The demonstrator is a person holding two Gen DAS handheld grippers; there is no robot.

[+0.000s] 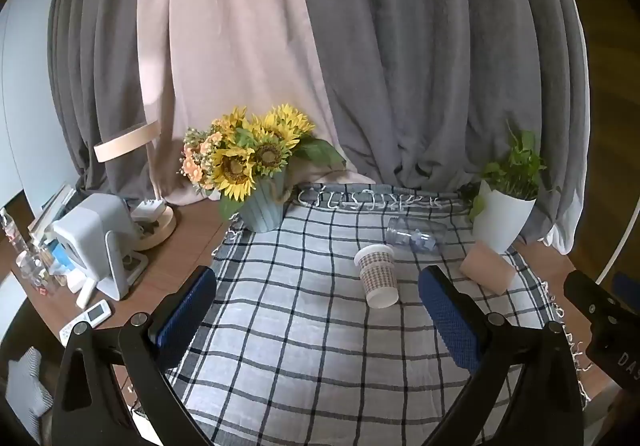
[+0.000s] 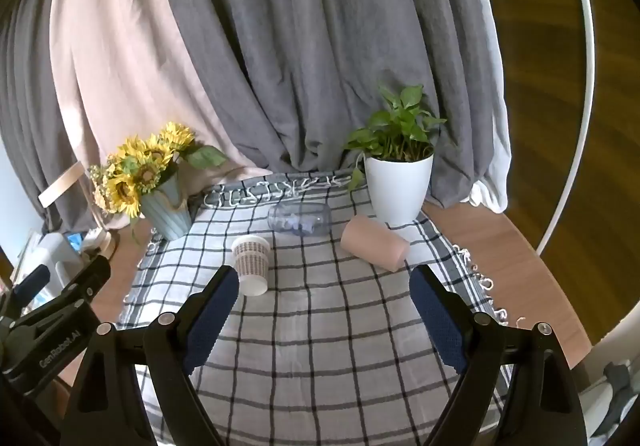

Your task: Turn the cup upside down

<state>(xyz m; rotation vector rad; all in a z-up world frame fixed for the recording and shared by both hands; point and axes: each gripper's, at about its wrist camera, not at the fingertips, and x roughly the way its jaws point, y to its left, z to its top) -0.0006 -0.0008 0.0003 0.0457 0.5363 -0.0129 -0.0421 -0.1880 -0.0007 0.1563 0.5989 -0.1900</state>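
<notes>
A: Grey and pink curtains (image 1: pixel 320 46) hang behind a wooden counter (image 1: pixel 188 242) under a checked cloth (image 1: pixel 312 326). Where is the cup?

B: On the cloth. The patterned paper cup (image 1: pixel 377 277) leans on its side, wide mouth toward the curtains, base toward the cameras.

A: And the jaws?

B: The left gripper (image 1: pixel 316 314) has its jaws spread wide, holding nothing; the cup lies ahead between them, nearer the right one. The right gripper (image 2: pixel 322 316) is equally spread, the cup (image 2: pixel 251 263) just beyond its left jaw.

A: Differences between views?

B: Only the left view shows a white appliance (image 1: pixel 94 242) and remote (image 1: pixel 86 320). The right shows the potted plant (image 2: pixel 398 166) whole, a clear jar (image 2: pixel 300 219) and pink cylinder (image 2: pixel 374 243) lying down.
</notes>
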